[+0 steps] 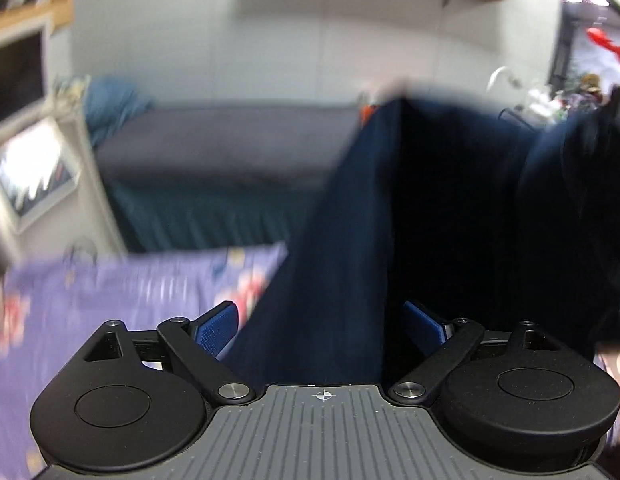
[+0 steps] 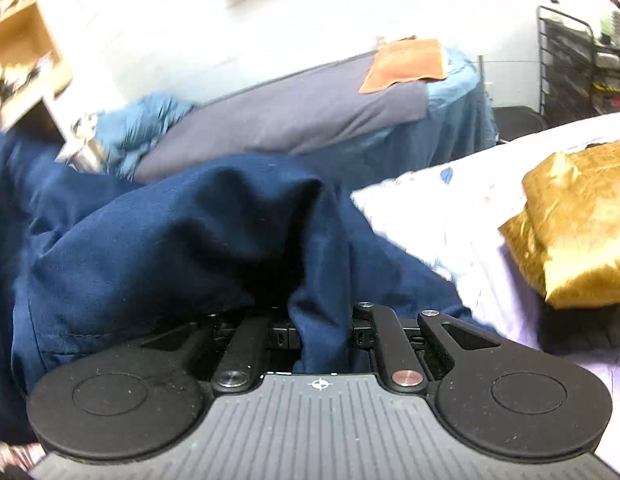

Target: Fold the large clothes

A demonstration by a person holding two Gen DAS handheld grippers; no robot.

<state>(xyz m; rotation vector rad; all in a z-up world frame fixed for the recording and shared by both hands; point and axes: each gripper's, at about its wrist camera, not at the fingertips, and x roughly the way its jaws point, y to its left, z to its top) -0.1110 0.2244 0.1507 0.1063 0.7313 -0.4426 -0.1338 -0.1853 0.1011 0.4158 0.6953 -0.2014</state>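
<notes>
Here, keep the right gripper (image 2: 319, 332) pinched firmly on the navy garment (image 2: 150, 240) while the left gripper (image 1: 321, 324), jaws spread wide around hanging cloth, regrips an edge squarely.

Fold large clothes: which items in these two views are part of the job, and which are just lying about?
Job:
navy garment
left gripper, open
right gripper, shut on the garment

Lying about:
gold cushion
orange cloth
light blue bundle
floral sheet

No legible txt, labels or nos. anywhere in either view.
</notes>
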